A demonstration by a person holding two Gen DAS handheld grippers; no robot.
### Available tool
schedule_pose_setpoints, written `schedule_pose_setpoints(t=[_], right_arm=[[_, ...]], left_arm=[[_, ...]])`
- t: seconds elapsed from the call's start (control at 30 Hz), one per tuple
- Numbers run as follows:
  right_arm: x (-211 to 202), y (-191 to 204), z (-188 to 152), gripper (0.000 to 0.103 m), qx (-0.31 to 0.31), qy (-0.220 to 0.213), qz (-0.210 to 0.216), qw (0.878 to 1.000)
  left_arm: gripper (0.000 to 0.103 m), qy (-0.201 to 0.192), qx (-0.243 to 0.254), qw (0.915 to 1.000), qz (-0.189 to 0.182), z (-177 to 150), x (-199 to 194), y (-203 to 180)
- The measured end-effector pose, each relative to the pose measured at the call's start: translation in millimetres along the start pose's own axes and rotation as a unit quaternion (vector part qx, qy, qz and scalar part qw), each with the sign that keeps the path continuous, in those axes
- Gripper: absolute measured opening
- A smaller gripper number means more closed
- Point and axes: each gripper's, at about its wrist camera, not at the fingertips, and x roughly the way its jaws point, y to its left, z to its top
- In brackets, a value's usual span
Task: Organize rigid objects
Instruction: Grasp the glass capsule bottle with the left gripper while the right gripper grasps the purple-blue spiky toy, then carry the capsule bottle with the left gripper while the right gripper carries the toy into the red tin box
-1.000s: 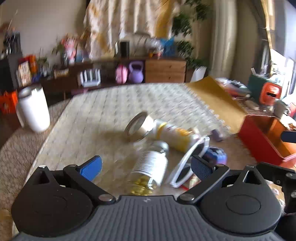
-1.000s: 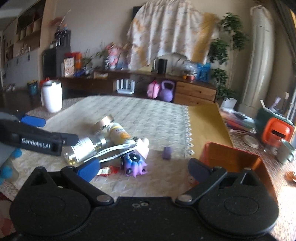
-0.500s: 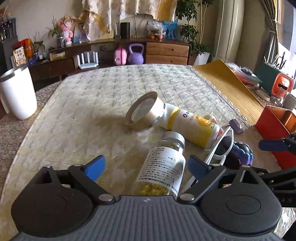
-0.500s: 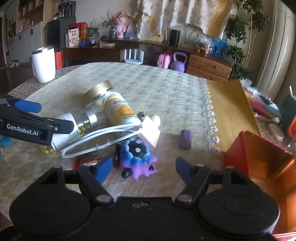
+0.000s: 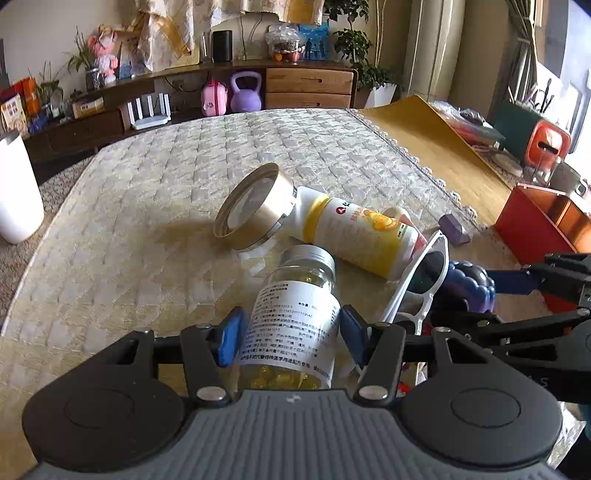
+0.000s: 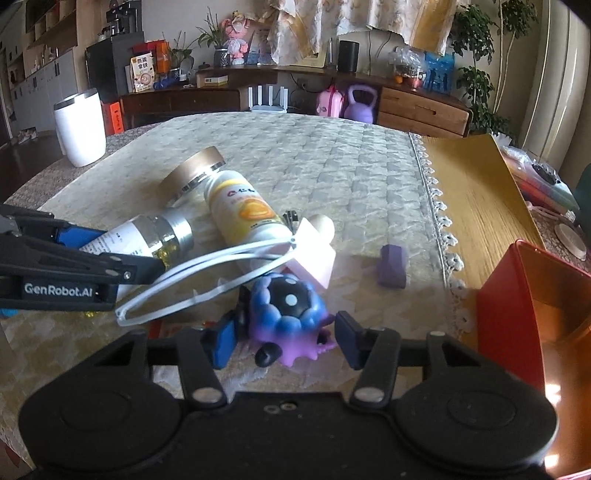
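My left tongs (image 5: 289,336) have just been closing and now clasp the capsule bottle (image 5: 295,317) lying on the table (image 5: 147,206). My right tongs (image 6: 283,341), also just closing, bracket the purple toy (image 6: 286,310); contact unclear.

Low dark wood sideboard (image 6: 236,96) along the back wall. On it: black speaker (image 6: 348,55), pink doll (image 6: 236,40), potted plants. Below it: white router (image 6: 267,98), purple kettlebell (image 6: 362,103). Right of it: light wood drawers (image 6: 417,109), leafy plant (image 6: 476,74). Patterned drape (image 6: 332,22) hangs above. Daylight from the right.
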Motion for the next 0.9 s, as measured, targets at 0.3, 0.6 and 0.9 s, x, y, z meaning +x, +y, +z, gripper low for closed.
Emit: schedule_pose_setpoints(t=[0.3,0.6,0.9], right_arm=[[-25,-7,-8,0.054,0.006,-0.015,-0.011,1.000],[-77,-27,-14,0.054,0.013,-0.044,-0.023,0.999],[-122,-66,-9,0.054,0.035,-0.071,-0.057,0.995]], left_arm=[[0.050,-0.008,-0.003,0.9998,0.019,7,-20,-5],[0.050,-0.028,0.000,0.9996,0.006,17,-56,-22],[0.050,-0.056,0.045,0.9958,-0.055,42,-88,-87]])
